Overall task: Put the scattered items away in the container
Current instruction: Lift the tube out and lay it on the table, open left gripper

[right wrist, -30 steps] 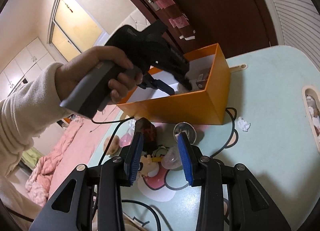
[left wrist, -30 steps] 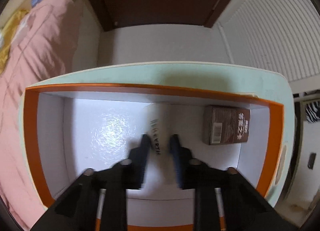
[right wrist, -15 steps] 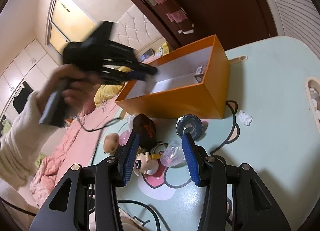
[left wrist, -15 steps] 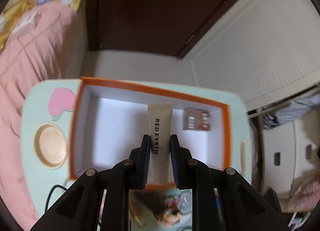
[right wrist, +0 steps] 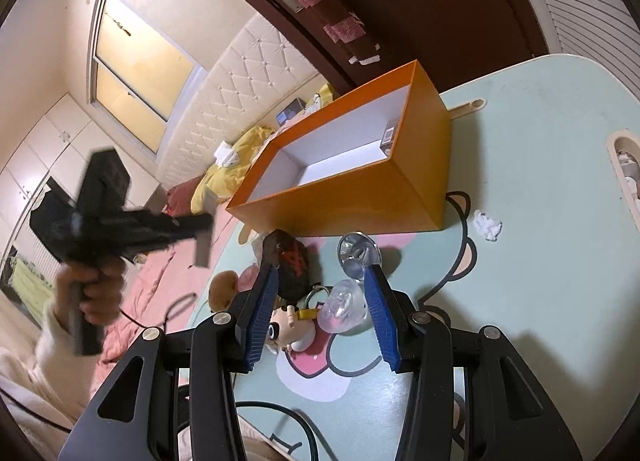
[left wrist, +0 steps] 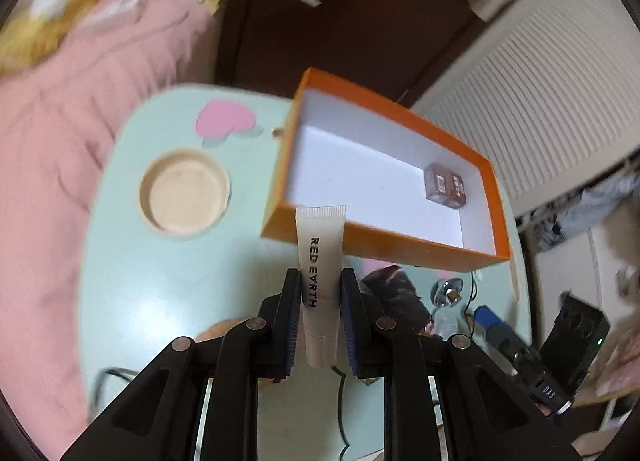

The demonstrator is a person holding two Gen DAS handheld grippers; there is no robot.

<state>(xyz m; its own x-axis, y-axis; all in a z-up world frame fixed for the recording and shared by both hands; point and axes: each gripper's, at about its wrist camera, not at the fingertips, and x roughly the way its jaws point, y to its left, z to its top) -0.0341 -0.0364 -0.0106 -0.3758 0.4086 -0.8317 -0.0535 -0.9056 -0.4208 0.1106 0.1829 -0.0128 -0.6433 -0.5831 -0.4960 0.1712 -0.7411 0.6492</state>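
My left gripper (left wrist: pixel 320 277) is shut on a white "RED EARTH" tube (left wrist: pixel 320 253) and holds it in the air in front of the orange box (left wrist: pixel 384 245). The box has a white inside and holds a small brown carton (left wrist: pixel 445 186). The box also shows in the right wrist view (right wrist: pixel 360 197). My right gripper (right wrist: pixel 320 273) is open and empty above scattered items: a dark red pouch (right wrist: pixel 290 263), a clear dome (right wrist: pixel 346 307), a doll keychain (right wrist: pixel 286 325) and a metal cup (right wrist: pixel 356 255). The left gripper (right wrist: pixel 200 237) appears blurred at the left there.
The items lie on a mint green table (right wrist: pixel 540 261) with a cartoon print. A round recess (left wrist: pixel 185 193) is sunk in the table left of the box. A crumpled paper (right wrist: pixel 487 224) lies right of the box. Pink bedding (left wrist: pixel 60 141) borders the table. Cables (right wrist: pixel 272 409) run near the front.
My left gripper has pulled back and up out of the box with the tube still held, swinging left. My right gripper has dropped a little closer to the scattered items.
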